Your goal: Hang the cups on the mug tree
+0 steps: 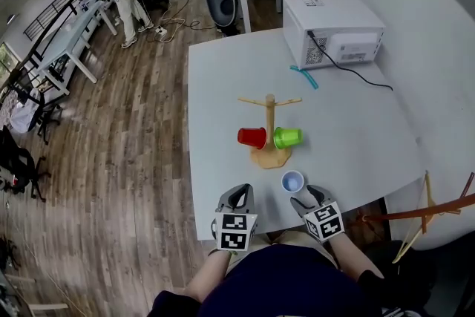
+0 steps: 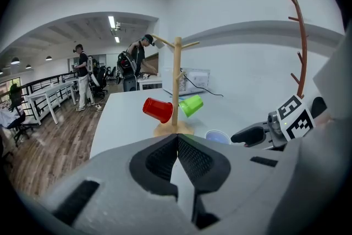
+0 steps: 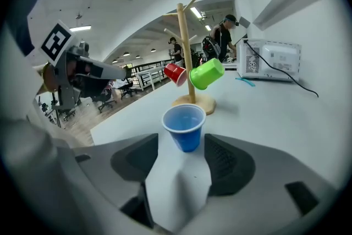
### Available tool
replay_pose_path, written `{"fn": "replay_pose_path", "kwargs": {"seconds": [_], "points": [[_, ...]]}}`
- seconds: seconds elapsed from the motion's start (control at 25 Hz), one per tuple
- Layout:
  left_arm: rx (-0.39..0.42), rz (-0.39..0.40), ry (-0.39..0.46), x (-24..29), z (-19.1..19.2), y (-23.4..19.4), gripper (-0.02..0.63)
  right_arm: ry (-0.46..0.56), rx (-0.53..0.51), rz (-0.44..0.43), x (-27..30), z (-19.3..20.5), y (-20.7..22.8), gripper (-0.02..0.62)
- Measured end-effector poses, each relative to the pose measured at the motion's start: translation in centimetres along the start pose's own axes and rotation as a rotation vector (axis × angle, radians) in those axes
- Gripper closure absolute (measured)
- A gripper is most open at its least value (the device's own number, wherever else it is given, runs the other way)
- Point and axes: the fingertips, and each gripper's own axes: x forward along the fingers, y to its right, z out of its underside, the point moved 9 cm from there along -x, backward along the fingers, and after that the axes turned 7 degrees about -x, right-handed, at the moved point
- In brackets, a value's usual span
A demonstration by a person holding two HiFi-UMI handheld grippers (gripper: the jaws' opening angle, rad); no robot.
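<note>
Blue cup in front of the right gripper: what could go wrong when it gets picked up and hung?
The blue cup stands upright just ahead of the open right gripper. A jaw coming in off-centre could tip it or push it away. It looks thin, so a hard squeeze might crumple it. On the mug tree, the red cup and green cup already hang low, so carrying it in could knock them.

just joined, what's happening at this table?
A person with two handheld grippers is hanging cups on the mug tree. The red cup and green cup already hang on it. The blue cup stands upright on the white table, at the tips of the right gripper's open jaws, not gripped. The left gripper is shut and empty.
</note>
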Motion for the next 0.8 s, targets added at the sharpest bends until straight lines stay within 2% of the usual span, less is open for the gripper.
{"fn": "replay_pose_path", "kwargs": {"seconds": [0.8], "points": [[-0.033, -0.036, -0.004, -0.5, 0.3, -2.2, 0.586, -0.152, -0.123, -0.022, 5.2, 0.7, 1.1, 0.330]]}}
